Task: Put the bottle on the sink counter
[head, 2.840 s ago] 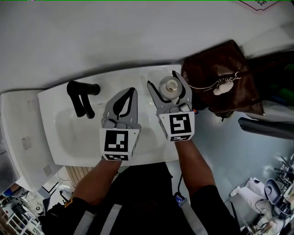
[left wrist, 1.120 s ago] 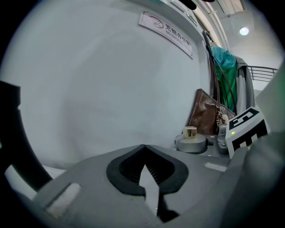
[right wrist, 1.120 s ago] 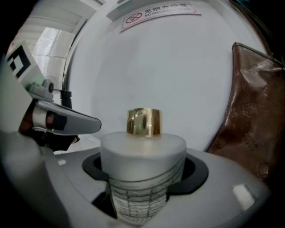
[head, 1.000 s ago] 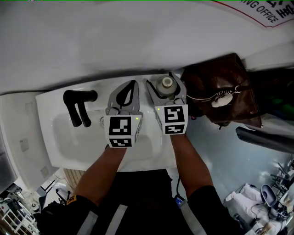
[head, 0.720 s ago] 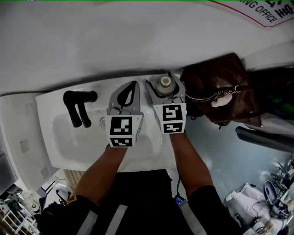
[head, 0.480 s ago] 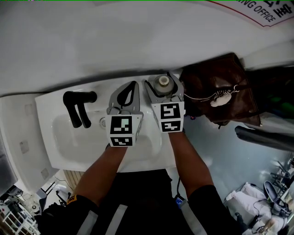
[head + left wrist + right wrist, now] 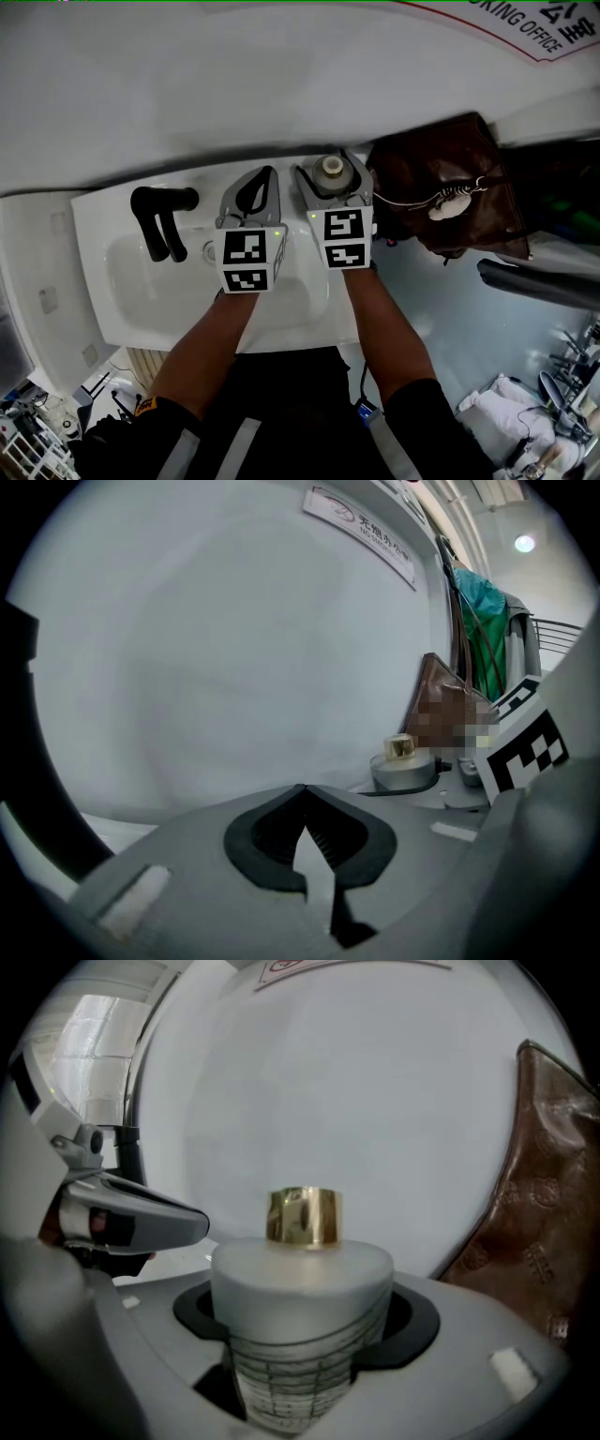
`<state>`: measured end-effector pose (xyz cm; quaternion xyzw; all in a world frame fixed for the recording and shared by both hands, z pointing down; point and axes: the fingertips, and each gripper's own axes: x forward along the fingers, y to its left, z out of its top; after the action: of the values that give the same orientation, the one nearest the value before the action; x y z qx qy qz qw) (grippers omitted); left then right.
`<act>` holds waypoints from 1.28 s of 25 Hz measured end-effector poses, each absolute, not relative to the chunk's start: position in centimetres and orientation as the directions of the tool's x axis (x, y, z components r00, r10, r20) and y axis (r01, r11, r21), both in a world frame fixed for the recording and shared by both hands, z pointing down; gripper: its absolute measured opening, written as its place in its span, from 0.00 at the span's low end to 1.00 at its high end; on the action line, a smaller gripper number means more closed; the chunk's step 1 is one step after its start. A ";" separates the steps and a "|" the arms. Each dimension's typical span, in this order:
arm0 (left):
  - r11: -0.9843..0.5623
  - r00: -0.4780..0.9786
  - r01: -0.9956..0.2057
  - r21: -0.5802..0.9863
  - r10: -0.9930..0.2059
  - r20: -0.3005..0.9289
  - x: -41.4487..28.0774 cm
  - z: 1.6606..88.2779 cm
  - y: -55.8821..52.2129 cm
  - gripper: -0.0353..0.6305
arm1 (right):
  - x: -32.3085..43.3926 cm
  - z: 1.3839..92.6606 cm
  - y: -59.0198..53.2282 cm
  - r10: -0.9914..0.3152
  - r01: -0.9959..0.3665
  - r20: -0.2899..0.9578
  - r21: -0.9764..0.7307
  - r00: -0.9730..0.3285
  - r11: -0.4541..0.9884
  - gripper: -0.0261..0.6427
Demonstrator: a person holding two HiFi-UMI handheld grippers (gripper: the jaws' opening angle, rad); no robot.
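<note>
White sink counter: glossy, with a basin below both pairs of jaws; black faucet off to the left of the left jaws.
Room: plain pale wall ahead of the jaws; brown leather bag just right of the right jaws.
Bottle: frosted with a gold cap. It stands upright between the right jaws, long axis vertical and cap pointing up. Its base is hidden.
Right gripper: jaws clamped on the Bottle's body, one on each side.
Left gripper: jaws together with nothing between them, just left of the right jaws.
</note>
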<state>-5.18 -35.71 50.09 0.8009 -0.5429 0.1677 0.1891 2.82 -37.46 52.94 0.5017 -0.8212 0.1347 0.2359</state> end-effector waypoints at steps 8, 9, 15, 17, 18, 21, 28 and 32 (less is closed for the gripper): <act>-0.321 0.339 -0.939 0.124 -0.804 0.489 -5.8 50.8 -35.8 0.05 | 2.8 53.1 -37.2 -0.751 -0.881 0.534 0.025 -0.388 0.473 0.55; -0.321 0.340 -0.939 0.124 -0.804 0.489 -5.8 50.8 -35.8 0.05 | 2.8 53.1 -37.0 -0.748 -0.879 0.538 0.027 -0.388 0.475 0.55; -0.324 0.341 -0.938 0.122 -0.806 0.483 -5.9 50.4 -35.5 0.05 | 3.1 53.5 -36.4 -0.735 -0.875 0.563 0.041 -0.378 0.482 0.55; -0.325 0.343 -0.938 0.124 -0.805 0.483 -5.8 50.3 -35.4 0.05 | 3.3 53.6 -36.1 -0.726 -0.872 0.576 0.046 -0.375 0.487 0.55; -0.326 0.345 -0.937 0.126 -0.804 0.484 -5.8 50.3 -35.4 0.05 | 3.4 53.8 -35.9 -0.721 -0.872 0.585 0.048 -0.371 0.488 0.56; -0.328 0.349 -0.936 0.131 -0.804 0.482 -5.6 50.2 -35.3 0.05 | 3.5 54.3 -35.4 -0.706 -0.869 0.609 0.053 -0.362 0.492 0.56; -0.337 0.362 -0.931 0.141 -0.797 0.483 -5.0 50.3 -35.3 0.05 | 3.8 54.3 -35.1 -0.700 -0.874 0.621 0.048 -0.353 0.483 0.57; -0.340 0.365 -0.930 0.141 -0.796 0.484 -4.8 50.3 -35.3 0.05 | 3.9 54.1 -35.1 -0.704 -0.877 0.615 0.039 -0.356 0.478 0.58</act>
<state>-4.85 -35.27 50.34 0.8013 -0.5383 0.1671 0.2004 3.91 -35.07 54.15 0.4882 -0.8096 0.1503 0.2891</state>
